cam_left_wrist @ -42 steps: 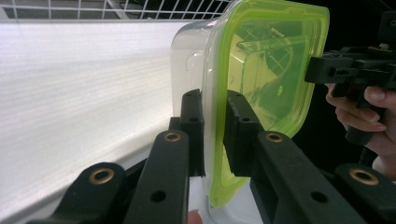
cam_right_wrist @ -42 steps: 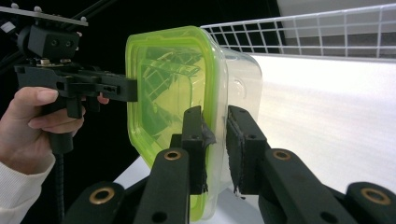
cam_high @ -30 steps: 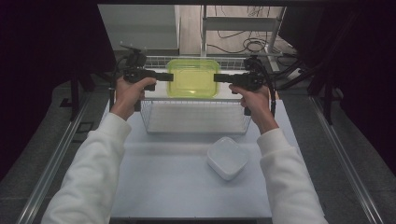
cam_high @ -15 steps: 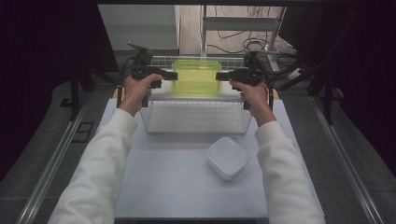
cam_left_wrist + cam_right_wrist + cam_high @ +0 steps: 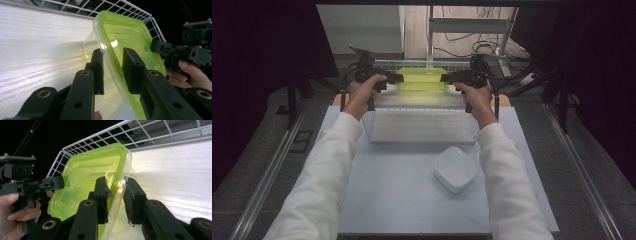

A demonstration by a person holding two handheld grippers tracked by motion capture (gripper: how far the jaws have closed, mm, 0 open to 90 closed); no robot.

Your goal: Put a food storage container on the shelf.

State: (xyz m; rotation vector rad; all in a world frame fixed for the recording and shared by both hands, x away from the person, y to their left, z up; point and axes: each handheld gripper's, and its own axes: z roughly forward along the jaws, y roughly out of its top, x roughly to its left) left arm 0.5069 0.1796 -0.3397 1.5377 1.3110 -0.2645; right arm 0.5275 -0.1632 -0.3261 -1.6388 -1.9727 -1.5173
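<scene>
A clear container with a yellow-green lid [image 5: 422, 80] sits at the far end of the white wire basket [image 5: 422, 127], held level between both hands. My left gripper [image 5: 394, 78] is at its left end and my right gripper [image 5: 447, 78] at its right end. In the left gripper view the lid's rim [image 5: 130, 37] runs between the jaws of the left gripper [image 5: 112, 53] with gaps on both sides. In the right gripper view the rim [image 5: 87, 177] lies loosely between the jaws of the right gripper [image 5: 116, 181]. Both pairs of jaws have just been opening.
The basket's wire walls [image 5: 125, 7] [image 5: 150, 135] rise close behind the container. A white square dish [image 5: 456, 168] lies on the pale table [image 5: 397, 200] in front of the basket, to the right. Dark frame posts and cables stand beyond the table.
Both hands carried the container away from the person and down into the far end of the basket. The jaws now stand wider around the rim.
</scene>
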